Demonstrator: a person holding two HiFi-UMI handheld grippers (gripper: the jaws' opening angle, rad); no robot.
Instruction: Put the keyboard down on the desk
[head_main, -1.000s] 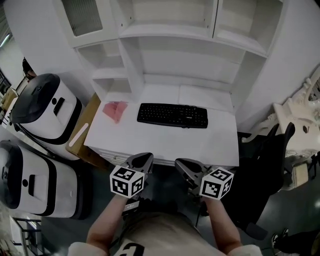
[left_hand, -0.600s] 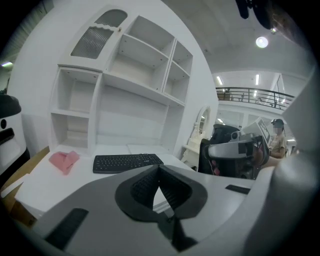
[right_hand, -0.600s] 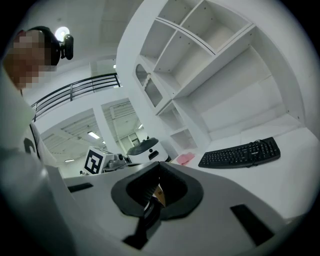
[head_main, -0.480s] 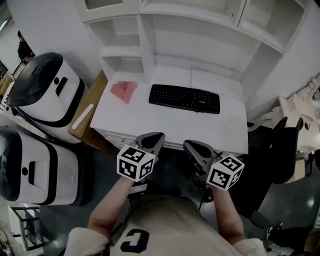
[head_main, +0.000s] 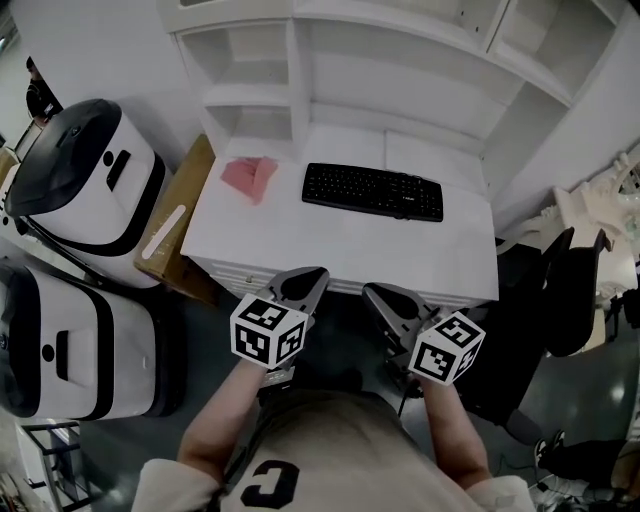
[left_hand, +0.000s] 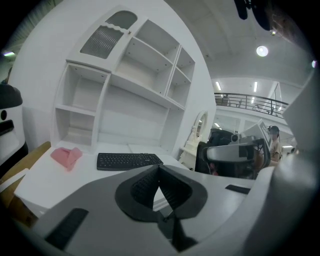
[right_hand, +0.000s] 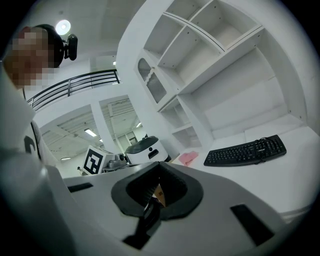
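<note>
Seen from above, two white-and-black machines stood at the far left. A cardboard box sat between them and the left edge of a white desk. On the desk a pink cloth lay near the left edge. At its 3 o'clock, apart from it, the black keyboard lay flat toward the back of the desktop, below white shelves — resting on the desk and well apart from both grippers.

Just off the desk's front edge, at about 7 o'clock from the keyboard, the left gripper pointed toward 12 o'clock. Its own view showed the jaws pressed together on nothing, with the keyboard at 11 o'clock above them. Just beside it, at its 3 o'clock, the right gripper was likewise closed tight and empty; in its view the keyboard sat at 2 o'clock. Each gripper carried a marker cube. A dark chair stood at the desk's 3 o'clock — the far right.
</note>
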